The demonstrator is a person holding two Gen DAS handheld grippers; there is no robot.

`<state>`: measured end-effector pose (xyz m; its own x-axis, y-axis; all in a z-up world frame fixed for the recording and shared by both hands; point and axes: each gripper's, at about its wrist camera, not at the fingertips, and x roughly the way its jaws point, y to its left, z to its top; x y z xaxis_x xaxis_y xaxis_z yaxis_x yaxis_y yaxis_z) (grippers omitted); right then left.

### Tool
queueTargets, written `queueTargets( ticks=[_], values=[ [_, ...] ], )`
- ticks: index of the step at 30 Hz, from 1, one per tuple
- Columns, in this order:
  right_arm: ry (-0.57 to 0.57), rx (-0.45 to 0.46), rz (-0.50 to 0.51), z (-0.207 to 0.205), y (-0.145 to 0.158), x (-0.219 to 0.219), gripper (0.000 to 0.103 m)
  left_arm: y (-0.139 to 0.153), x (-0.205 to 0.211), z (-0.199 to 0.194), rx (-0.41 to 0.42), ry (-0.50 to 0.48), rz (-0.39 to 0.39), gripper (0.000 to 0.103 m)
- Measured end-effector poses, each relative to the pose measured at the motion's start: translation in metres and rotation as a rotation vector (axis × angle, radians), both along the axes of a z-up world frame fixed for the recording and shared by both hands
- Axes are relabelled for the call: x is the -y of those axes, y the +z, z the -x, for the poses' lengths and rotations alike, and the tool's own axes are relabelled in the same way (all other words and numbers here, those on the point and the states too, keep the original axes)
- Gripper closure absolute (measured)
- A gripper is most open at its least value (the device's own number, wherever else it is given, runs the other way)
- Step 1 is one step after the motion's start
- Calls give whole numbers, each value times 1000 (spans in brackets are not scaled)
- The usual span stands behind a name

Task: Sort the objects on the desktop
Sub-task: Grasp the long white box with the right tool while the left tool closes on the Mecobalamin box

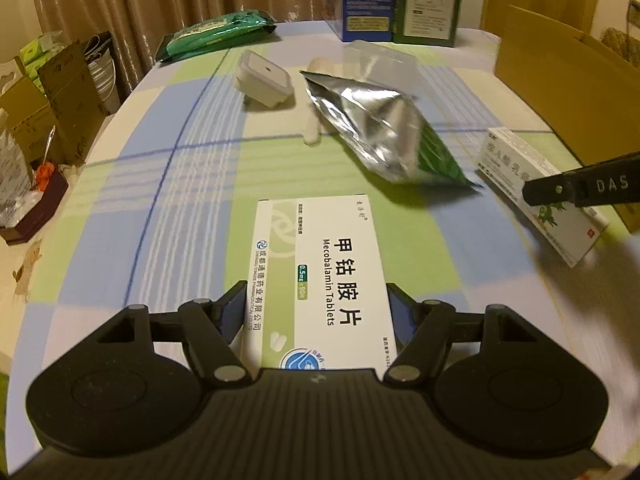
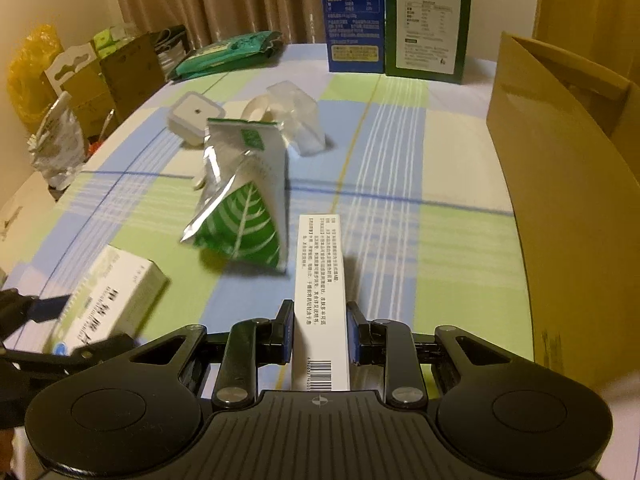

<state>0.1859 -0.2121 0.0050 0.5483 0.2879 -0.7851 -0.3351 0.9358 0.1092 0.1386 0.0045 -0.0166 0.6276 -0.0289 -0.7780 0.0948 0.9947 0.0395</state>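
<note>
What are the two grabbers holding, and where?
Left gripper pinches the tablet box by its long sides; right gripper pinches the narrow box near its barcode end.

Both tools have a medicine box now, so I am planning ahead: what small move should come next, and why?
Probably carry the narrow box in the right tool toward the brown cardboard box on its right; it looks clamped, and that container stands close.

White tablet box [image 1: 320, 276], centre of left wrist view: "甲钴胺片", "Mecobalamin Tablets", "0.5mg". Black gripper finger [image 1: 584, 188] at right edge of same view: "DAS". Narrow white carton [image 2: 320, 296], lower centre of right wrist view: barcode plus small Chinese print, too fine to read. Blue box [image 2: 354, 16] and green box [image 2: 428, 24], top: panels illegible.
</note>
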Motion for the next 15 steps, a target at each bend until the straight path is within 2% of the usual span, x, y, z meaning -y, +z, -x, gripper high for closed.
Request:
queueTargets(
  ticks=[8, 15],
  values=[
    [-49, 15, -16, 60, 1, 18, 80, 3, 25, 53, 16, -43, 6, 35],
    [-49, 47, 8, 75, -1, 19, 80, 4, 28, 59, 55, -47, 6, 35]
  ],
)
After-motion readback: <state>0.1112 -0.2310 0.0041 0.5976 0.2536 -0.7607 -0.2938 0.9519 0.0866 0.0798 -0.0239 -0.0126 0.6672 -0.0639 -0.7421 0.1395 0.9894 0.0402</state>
